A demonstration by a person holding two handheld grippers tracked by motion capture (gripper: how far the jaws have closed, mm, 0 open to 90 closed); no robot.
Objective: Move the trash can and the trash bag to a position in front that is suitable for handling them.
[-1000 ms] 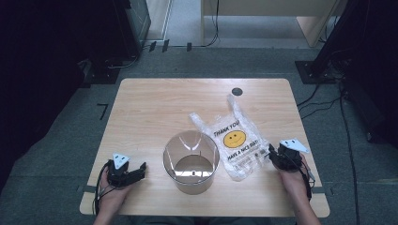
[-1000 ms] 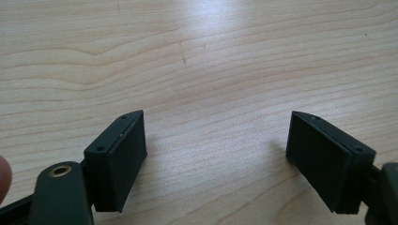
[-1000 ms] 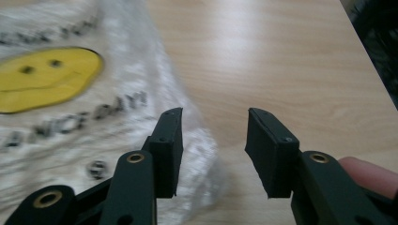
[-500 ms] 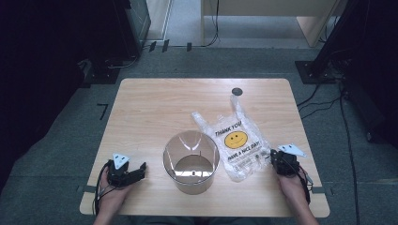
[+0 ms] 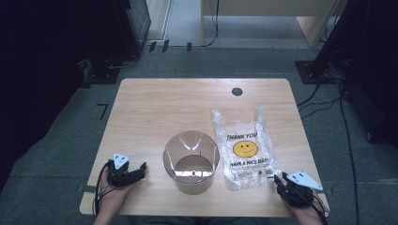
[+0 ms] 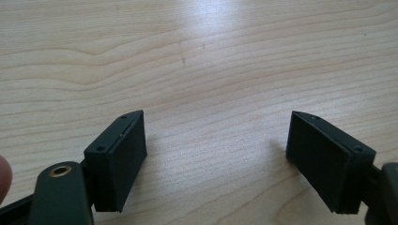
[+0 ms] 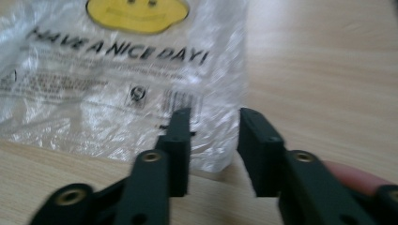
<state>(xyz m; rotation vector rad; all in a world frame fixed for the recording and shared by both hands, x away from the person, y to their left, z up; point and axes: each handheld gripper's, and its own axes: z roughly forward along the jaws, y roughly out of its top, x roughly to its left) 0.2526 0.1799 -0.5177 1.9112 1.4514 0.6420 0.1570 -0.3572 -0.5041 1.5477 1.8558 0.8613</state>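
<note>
A clear plastic bag (image 5: 244, 150) with a yellow smiley and "HAVE A NICE DAY" lies flat on the wooden table (image 5: 178, 108), right of centre. My right gripper (image 5: 278, 180) sits at the front right, just off the bag's near right corner. In the right gripper view its jaws (image 7: 213, 117) stand a little apart above that corner of the bag (image 7: 117, 79), with nothing pinched between them. At the front left my left gripper (image 5: 141, 168) rests on the table. It is wide open (image 6: 216, 145) over bare wood.
A round, see-through tub (image 5: 192, 182) stands upright at the front centre, between the two grippers and touching the bag's left edge. A dark cable hole (image 5: 237, 91) is at the table's far right. Dark furniture and cables ring the table.
My right gripper has drawn back toward the table's front edge. The bag, bunched up at that side before, now lies flatter and a little nearer. The left gripper has not moved.
</note>
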